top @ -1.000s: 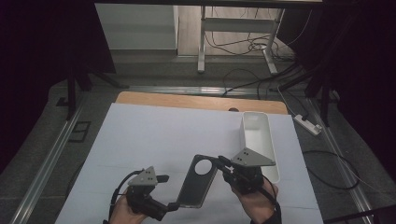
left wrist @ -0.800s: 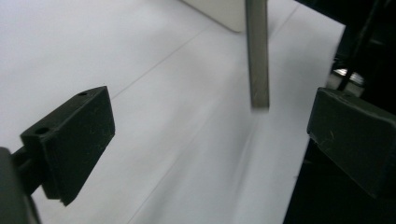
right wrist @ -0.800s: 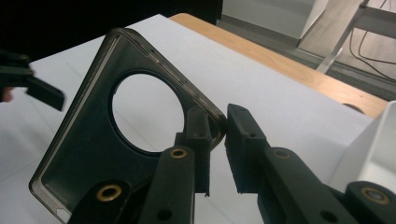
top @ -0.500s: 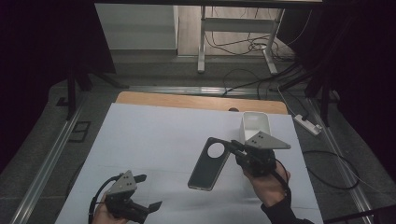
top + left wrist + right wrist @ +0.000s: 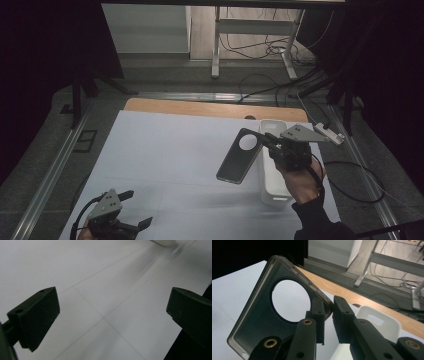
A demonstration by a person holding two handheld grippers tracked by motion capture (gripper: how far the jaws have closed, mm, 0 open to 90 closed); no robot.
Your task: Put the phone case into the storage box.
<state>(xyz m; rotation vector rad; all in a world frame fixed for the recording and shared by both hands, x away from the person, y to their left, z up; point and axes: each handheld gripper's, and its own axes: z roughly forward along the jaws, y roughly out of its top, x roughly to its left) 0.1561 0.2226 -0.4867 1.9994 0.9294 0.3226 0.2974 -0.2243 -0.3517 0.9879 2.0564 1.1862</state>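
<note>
A dark, see-through phone case (image 5: pixel 239 159) with a round camera hole hangs tilted above the white sheet, just left of the white bin (image 5: pixel 273 186). My right gripper (image 5: pixel 265 143) is shut on the case's upper right edge. In the right gripper view the two pads pinch the rim of the case (image 5: pixel 259 325) at my right gripper (image 5: pixel 328 307), and the bin (image 5: pixel 380 323) lies behind. At the near left corner my left gripper (image 5: pixel 139 206) stands open with nothing in it. The left gripper view has my left gripper (image 5: pixel 112 307) spread wide over bare white sheet.
The white sheet (image 5: pixel 165 150) covers a wooden table whose far edge (image 5: pixel 210 108) shows. A white power strip (image 5: pixel 330 133) lies right of the bin. Cables and desk legs (image 5: pixel 216 45) stand on the floor beyond. A corner of the bin (image 5: pixel 165 242) shows far off.
My right gripper has carried the phone case up and to the right, closer to the bin. My left gripper has drawn back to the left, toward the near edge.
</note>
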